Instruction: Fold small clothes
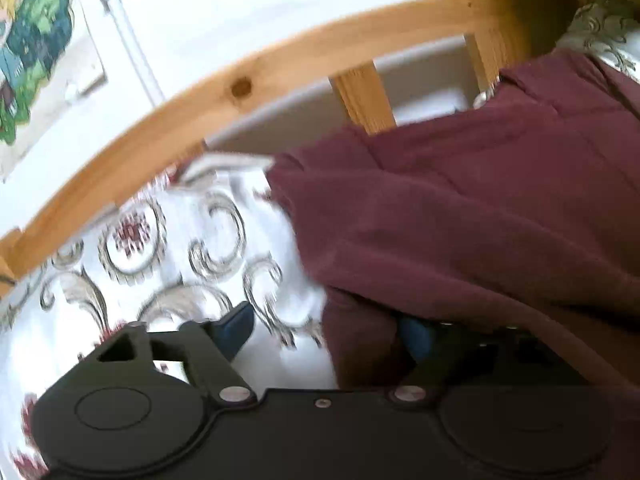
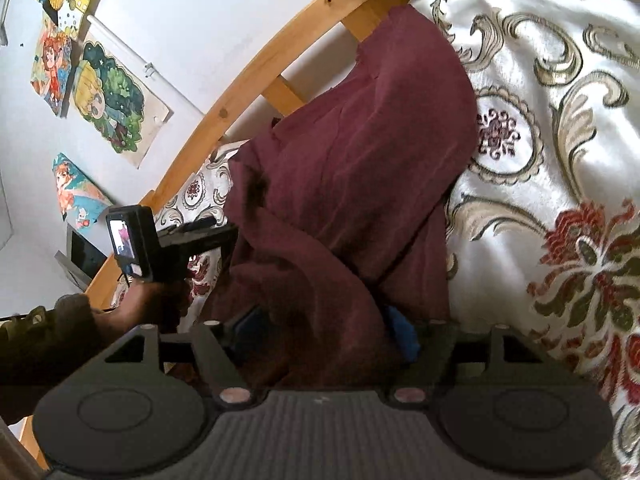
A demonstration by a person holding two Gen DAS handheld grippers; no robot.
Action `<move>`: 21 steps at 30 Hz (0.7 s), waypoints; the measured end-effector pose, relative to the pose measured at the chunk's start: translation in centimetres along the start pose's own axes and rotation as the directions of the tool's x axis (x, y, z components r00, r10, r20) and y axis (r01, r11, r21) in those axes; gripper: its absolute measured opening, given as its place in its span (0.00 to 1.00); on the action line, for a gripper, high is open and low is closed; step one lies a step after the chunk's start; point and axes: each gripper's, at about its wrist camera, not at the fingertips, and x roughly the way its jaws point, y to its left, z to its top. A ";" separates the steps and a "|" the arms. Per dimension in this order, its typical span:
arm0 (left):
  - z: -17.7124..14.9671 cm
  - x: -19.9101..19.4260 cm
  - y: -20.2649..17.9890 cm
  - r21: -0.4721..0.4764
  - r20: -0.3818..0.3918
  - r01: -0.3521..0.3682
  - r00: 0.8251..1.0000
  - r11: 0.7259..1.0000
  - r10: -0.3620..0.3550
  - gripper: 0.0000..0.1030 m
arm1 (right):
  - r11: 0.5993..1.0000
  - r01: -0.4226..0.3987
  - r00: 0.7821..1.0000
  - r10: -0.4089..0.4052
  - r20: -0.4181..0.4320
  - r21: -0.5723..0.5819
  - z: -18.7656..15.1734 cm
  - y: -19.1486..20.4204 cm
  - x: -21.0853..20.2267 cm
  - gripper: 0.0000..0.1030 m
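**Maroon garment bunched against both tools on the bed**

The soft maroon knit garment (image 2: 352,152) lies crumpled on the white bedspread woven with beige scrolls and red flowers (image 2: 560,140), its long axis running away from the right tool (image 2: 324,332) toward the curved pale pine bed rail (image 2: 248,92). The near end of the cloth is heaped right at the right tool's mouth and spills between its blue-padded fingers (image 2: 400,332); the jaws stand well apart and the pads do not appear to pinch the fabric, so I judge this tool holds nothing

The left tool (image 1: 332,332) shows in its own view with its jaws also wide. Its left finger (image 1: 236,328) hangs over bare bedspread (image 1: 172,240), while the right finger is half buried under the garment's edge (image 1: 460,220); no pinch is visible there either. The garment lies to that tool's right and ahead. From the right wrist view the left tool (image 2: 200,236) sits at the cloth's left border, carried by a hand in a dark sleeve (image 2: 120,320)

Both tools are at the cloth; the right one is nearer its bulk. The fabric looks thick, matte and limp, with rounded folds and no crisp crease, so the fold seems unfinished. The rail is smooth varnished wood with a knot. Bright cartoon posters (image 2: 108,108) hang on the white wall
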 end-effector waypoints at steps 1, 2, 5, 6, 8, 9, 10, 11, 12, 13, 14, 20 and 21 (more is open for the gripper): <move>0.0 0.0 0.1 0.009 0.021 -0.014 1.000 1.000 0.014 0.58 | 1.000 -0.001 1.000 0.001 -0.005 -0.007 -0.1 0.1 0.1 0.72; 0.0 0.1 0.2 0.023 0.030 -0.027 0.999 0.999 0.027 0.47 | 1.000 -0.001 1.000 0.000 -0.006 -0.017 -0.2 0.5 0.4 0.72; -0.3 -0.1 0.5 0.027 0.044 -0.007 0.999 1.000 0.005 0.22 | 0.998 0.001 1.000 -0.002 -0.016 -0.055 -0.2 1.0 0.6 0.65; -0.5 -0.5 0.6 0.027 0.057 0.004 0.998 1.000 -0.006 0.18 | 0.998 0.001 1.000 -0.002 -0.017 -0.063 -0.2 1.1 0.6 0.62; -0.7 -1.3 0.9 0.011 0.082 0.017 0.996 1.000 -0.018 0.14 | 0.998 -0.006 1.000 0.005 -0.016 -0.066 -0.2 1.1 0.5 0.58; -0.9 -1.7 1.7 -0.038 0.091 0.031 0.995 0.999 -0.028 0.13 | 0.998 -0.011 1.000 0.010 -0.014 -0.066 -0.2 1.0 0.4 0.51; -1.0 -2.0 2.5 -0.105 0.094 0.045 0.995 0.993 -0.035 0.12 | 0.998 -0.015 1.000 0.015 -0.012 -0.066 -0.1 1.0 0.4 0.42; -1.1 -2.2 3.5 -0.180 0.094 0.056 0.995 0.982 -0.039 0.12 | 0.998 -0.023 1.000 0.022 -0.011 -0.066 -0.1 1.0 0.3 0.38; -1.3 -2.3 4.6 -0.264 0.095 0.074 0.994 0.962 -0.050 0.12 | 0.998 -0.036 0.999 0.035 -0.012 -0.060 -0.1 0.9 0.2 0.32; -1.5 -2.3 5.5 -0.330 0.091 0.091 0.994 0.940 -0.064 0.12 | 0.997 -0.051 0.999 0.050 -0.013 -0.050 0.0 0.9 0.2 0.30; -1.8 -2.2 6.3 -0.390 0.083 0.102 0.994 0.915 -0.075 0.12 | 0.997 -0.061 0.998 0.061 -0.014 -0.043 0.0 0.9 0.2 0.26; -3.3 -0.1 8.3 -0.599 -0.016 0.130 0.985 0.790 -0.175 0.29 | 0.998 -0.043 0.998 0.041 -0.037 -0.054 -0.1 0.9 0.7 0.25; -3.3 -0.3 7.9 -0.566 -0.018 0.125 0.986 0.815 -0.164 0.31 | 0.998 -0.031 0.999 0.029 -0.036 -0.059 -0.1 0.9 0.7 0.28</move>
